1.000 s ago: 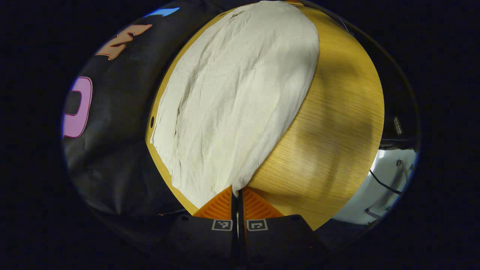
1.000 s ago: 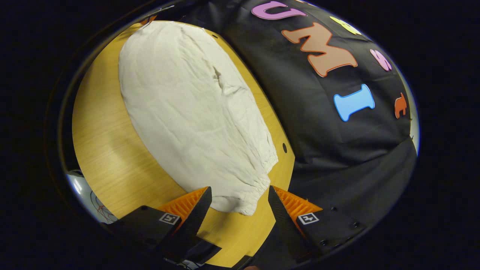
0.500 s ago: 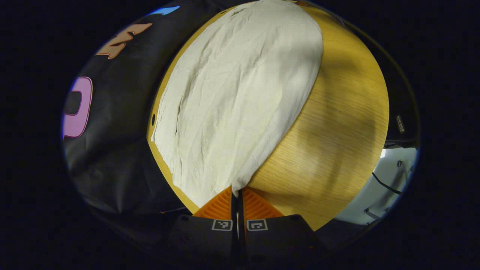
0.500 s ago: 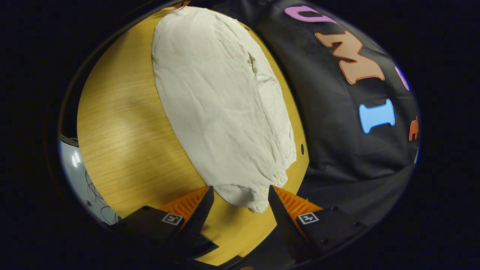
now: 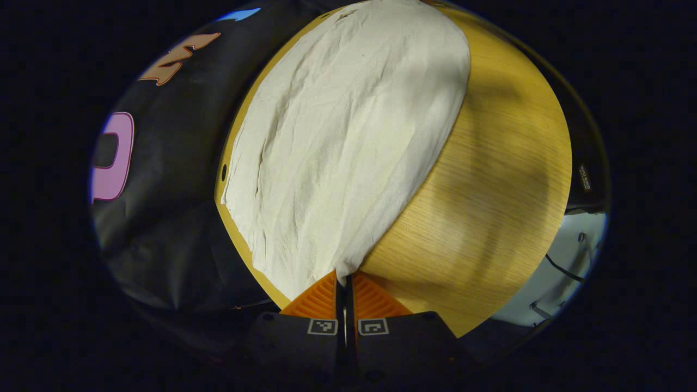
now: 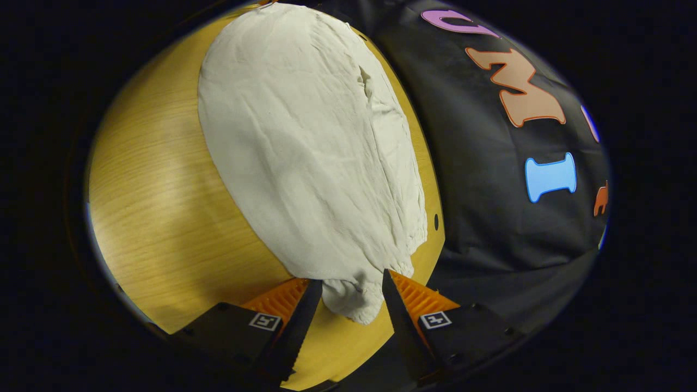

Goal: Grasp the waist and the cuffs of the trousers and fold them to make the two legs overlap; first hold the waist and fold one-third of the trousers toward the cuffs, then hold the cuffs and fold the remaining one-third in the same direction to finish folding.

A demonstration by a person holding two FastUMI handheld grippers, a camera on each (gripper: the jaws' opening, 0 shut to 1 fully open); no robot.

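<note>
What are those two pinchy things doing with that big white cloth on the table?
A person is folding pale trousers on a wooden table, with a hand-held gripper in each hand. The left hand-held gripper is shut on one end of the trousers. The right hand-held gripper is open, with the gathered other end lying between its fingers, not yet pinched. The trousers lie long and flat; no fold is made yet.

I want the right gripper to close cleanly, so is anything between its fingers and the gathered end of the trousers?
Nothing visible does. The right gripper is open with the gathered end of the trousers between its fingers, over bare wooden table.
</note>
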